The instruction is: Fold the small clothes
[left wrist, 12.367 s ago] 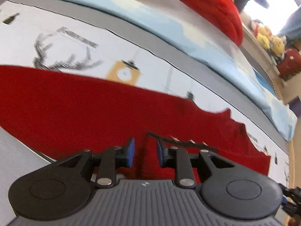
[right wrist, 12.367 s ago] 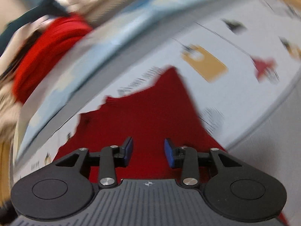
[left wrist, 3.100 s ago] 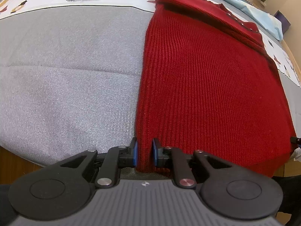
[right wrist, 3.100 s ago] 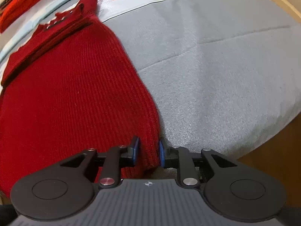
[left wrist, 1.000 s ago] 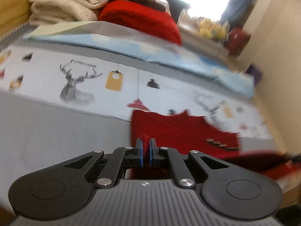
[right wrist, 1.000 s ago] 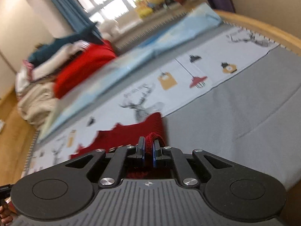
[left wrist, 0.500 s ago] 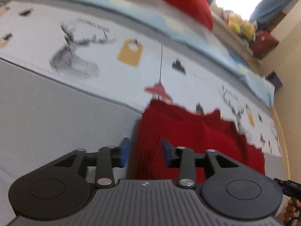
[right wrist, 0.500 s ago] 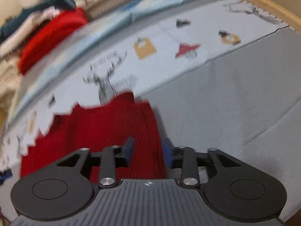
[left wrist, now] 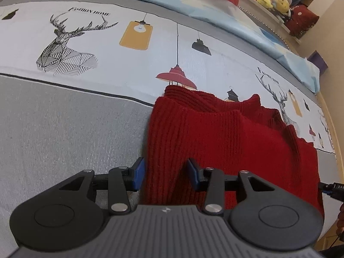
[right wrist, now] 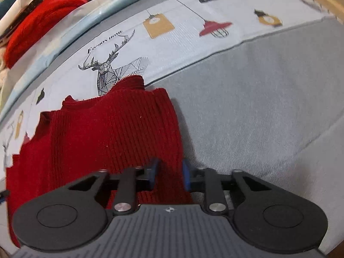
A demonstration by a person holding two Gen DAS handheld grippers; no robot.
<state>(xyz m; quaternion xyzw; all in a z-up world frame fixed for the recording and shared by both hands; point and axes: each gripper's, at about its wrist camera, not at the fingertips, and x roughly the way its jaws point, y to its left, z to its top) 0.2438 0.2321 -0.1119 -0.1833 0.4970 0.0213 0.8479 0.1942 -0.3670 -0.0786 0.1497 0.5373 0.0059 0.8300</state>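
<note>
The red sweater [left wrist: 225, 142] is lying on the bed [left wrist: 64, 129], partly on the gray cloth and partly on the white sheet with deer and lamp drawings [left wrist: 137, 43]. It is looking folded over, with the far edge doubled up and a collar poking out near the pink lamp picture.

The left tongs [left wrist: 165, 173] are sitting spread apart, gripping nothing. The sweater's left edge is lying right between the blue pads [left wrist: 138, 173], but the pads are not pinching it. The right tongs [right wrist: 168, 173] are spread apart too, with the sweater's right edge [right wrist: 172, 129] lying between their pads, not pinched either.

So each tong is sitting at its own near corner of the sweater, left tongs at the left corner, right tongs at the right one. The sweater is stretching away from both tongs, toward the far side of the bed, and it is spreading widest from left to right between them. Both are about equally close to it.

A pile of other clothes, with a bright red one [right wrist: 40, 15] on top, is sitting far back.

I am guessing the next fold is needing one side carried across, so either tong is only needing to close on the edge already between its pads.
</note>
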